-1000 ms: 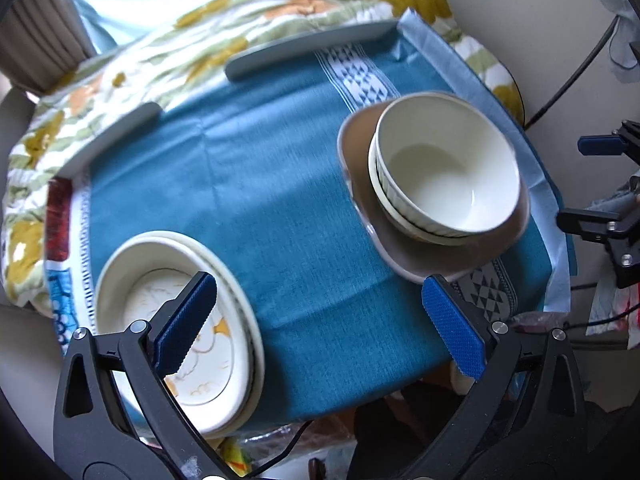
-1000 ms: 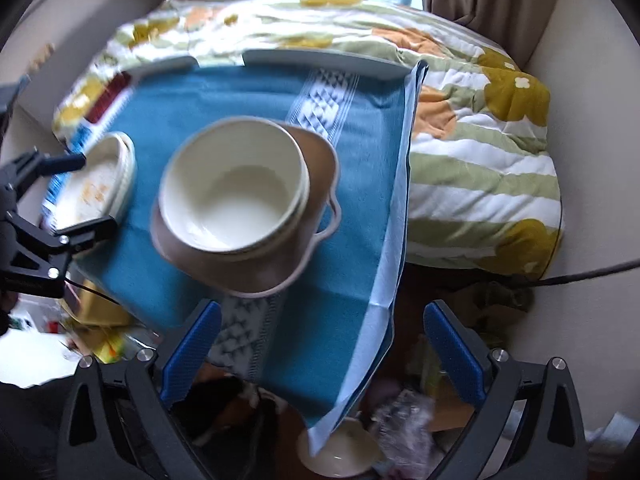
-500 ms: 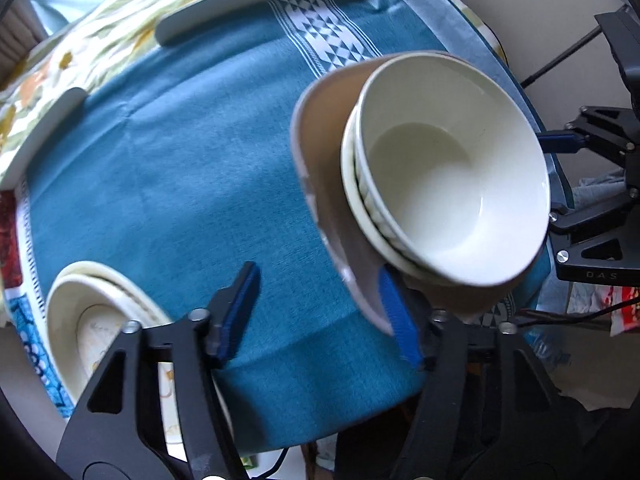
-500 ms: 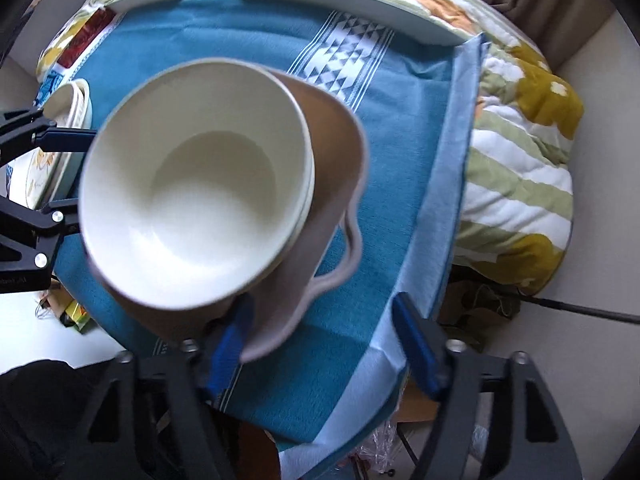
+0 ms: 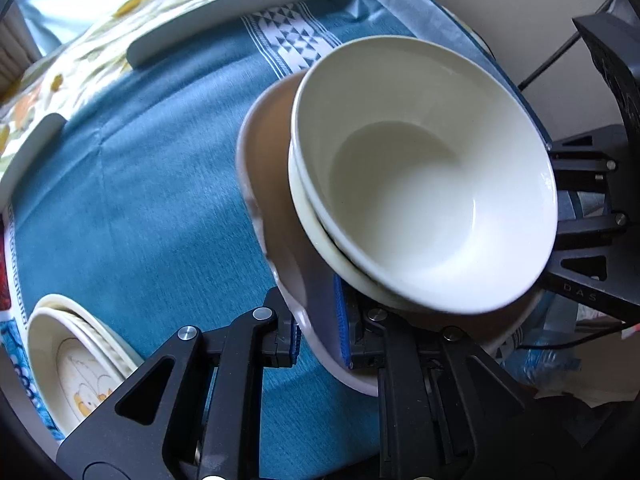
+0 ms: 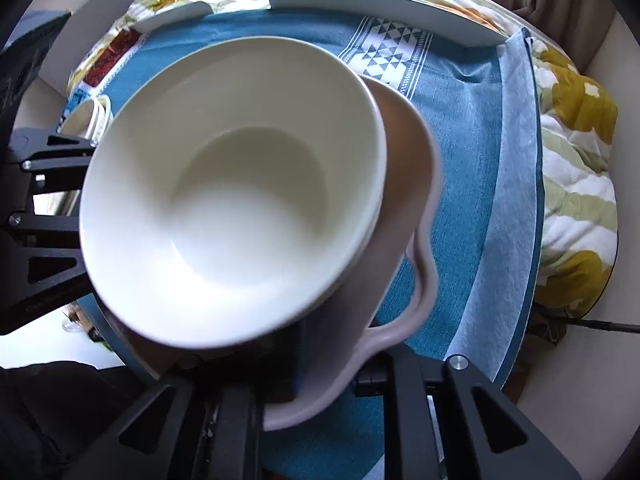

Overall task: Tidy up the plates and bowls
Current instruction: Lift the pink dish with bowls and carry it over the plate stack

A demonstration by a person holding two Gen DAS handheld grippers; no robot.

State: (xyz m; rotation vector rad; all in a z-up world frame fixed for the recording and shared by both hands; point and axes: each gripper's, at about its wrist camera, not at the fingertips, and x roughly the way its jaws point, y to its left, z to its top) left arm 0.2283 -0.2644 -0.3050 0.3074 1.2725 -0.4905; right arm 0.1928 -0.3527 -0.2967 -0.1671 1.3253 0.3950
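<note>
Two nested white bowls [image 5: 420, 184] sit in a pinkish-brown handled dish [image 5: 272, 184] on the blue cloth. My left gripper [image 5: 318, 332] is shut on the dish's near rim, with one blue pad [image 5: 341, 320] inside the rim and one outside. In the right wrist view the top bowl [image 6: 240, 192] fills the middle, and my right gripper [image 6: 320, 376] is shut on the brown dish [image 6: 408, 168] by its loop handle [image 6: 424, 280]. The bowl hides its inner finger. A stack of cream plates [image 5: 76, 356] lies at the cloth's left edge.
The blue cloth [image 5: 140, 200] covers a round table over a floral quilt [image 6: 572, 184]. Grey curved rails [image 6: 384, 12] lie along the far edge. The right gripper's black frame [image 5: 588, 220] shows past the bowls, and the left gripper's frame [image 6: 44, 200] shows opposite. Clutter lies on the floor below.
Both grippers came down onto the brown dish from opposite sides and went from wide open to shut on its rim. The bowls now fill both views.
</note>
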